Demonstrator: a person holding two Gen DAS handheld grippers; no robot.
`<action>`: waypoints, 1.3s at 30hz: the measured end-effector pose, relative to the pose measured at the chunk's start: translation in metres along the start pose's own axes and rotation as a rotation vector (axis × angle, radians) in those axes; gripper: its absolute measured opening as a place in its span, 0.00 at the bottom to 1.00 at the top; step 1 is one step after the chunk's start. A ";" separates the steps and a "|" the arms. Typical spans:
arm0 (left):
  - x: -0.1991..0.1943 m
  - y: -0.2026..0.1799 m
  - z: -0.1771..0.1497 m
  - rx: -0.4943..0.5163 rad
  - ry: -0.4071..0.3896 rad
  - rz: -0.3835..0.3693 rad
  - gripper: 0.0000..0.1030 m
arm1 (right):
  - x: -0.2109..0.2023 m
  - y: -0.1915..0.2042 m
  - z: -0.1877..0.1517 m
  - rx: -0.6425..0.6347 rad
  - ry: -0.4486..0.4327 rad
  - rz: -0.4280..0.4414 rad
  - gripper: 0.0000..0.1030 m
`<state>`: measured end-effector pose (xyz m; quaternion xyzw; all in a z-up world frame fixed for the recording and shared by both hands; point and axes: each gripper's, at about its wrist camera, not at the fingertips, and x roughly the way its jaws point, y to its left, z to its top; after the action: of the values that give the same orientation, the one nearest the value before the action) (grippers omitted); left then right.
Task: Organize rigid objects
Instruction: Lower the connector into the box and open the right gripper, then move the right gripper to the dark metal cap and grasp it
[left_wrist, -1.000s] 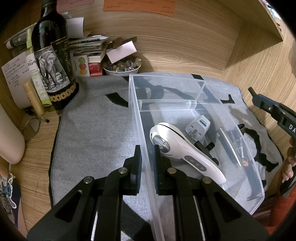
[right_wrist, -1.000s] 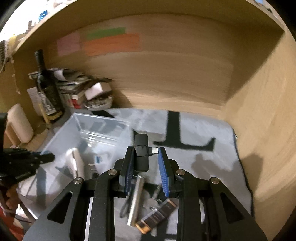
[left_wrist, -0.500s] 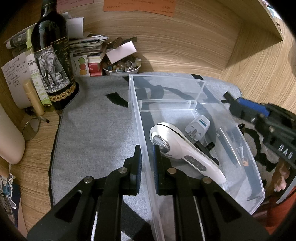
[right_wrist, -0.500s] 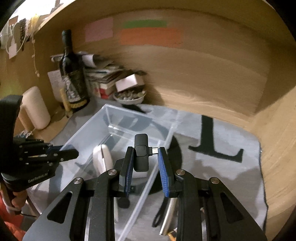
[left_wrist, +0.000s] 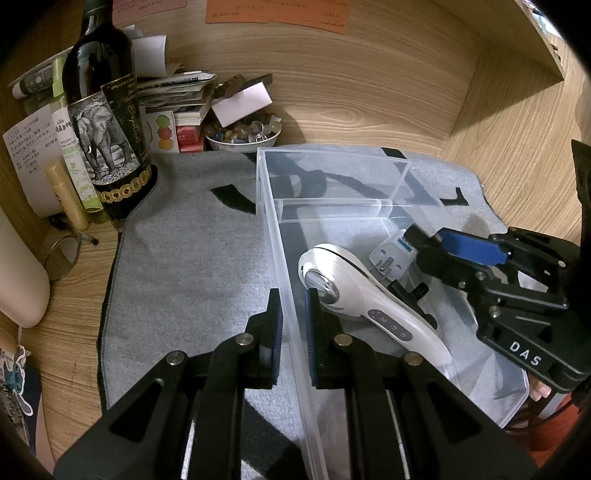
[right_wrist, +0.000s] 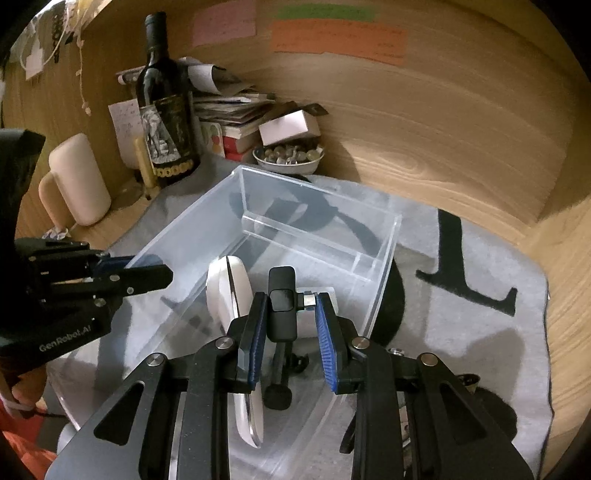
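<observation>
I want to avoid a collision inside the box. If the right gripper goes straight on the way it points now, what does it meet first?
Probably the white plug adapter on the floor of the clear box, just beyond the small black device held by the right gripper. Depth is unclear, and the white handheld device lies close on the left.

A: Mat (left_wrist: 192, 280) was grey with black letter shapes. Bin (left_wrist: 332, 177) clear plastic. Wall wood-grain tan.

B: Inside bin: white handheld device (left_wrist: 369, 295) with grey buttons, white plug adapter (left_wrist: 391, 254) with light-blue label.

A: Gripper pads (right_wrist: 328, 350) blue, frames black. Held piece (right_wrist: 282, 306) was black with a silver connector.

B: Bottle (left_wrist: 107, 122) dark, label black-and-white elephant print, gold medallion band below. Tube (left_wrist: 68, 195) beside it pale yellow.

A: Bowl (left_wrist: 242, 142) white, mixed-colour beads. Notes on wall: orange (right_wrist: 338, 38), green (right_wrist: 325, 13), pink (right_wrist: 223, 22).
</observation>
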<state>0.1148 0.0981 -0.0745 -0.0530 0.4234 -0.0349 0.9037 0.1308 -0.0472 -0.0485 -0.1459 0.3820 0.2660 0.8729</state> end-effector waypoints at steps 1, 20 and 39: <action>0.000 0.000 0.000 0.000 0.000 0.000 0.10 | 0.000 0.001 0.000 -0.004 0.003 0.000 0.23; 0.000 -0.001 0.000 0.001 0.000 0.000 0.10 | -0.034 -0.027 -0.002 0.086 -0.081 -0.060 0.42; 0.000 -0.002 0.001 -0.001 -0.002 -0.001 0.10 | -0.052 -0.109 -0.065 0.310 0.047 -0.295 0.43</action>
<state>0.1153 0.0958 -0.0738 -0.0538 0.4223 -0.0348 0.9042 0.1254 -0.1842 -0.0475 -0.0701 0.4129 0.0698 0.9054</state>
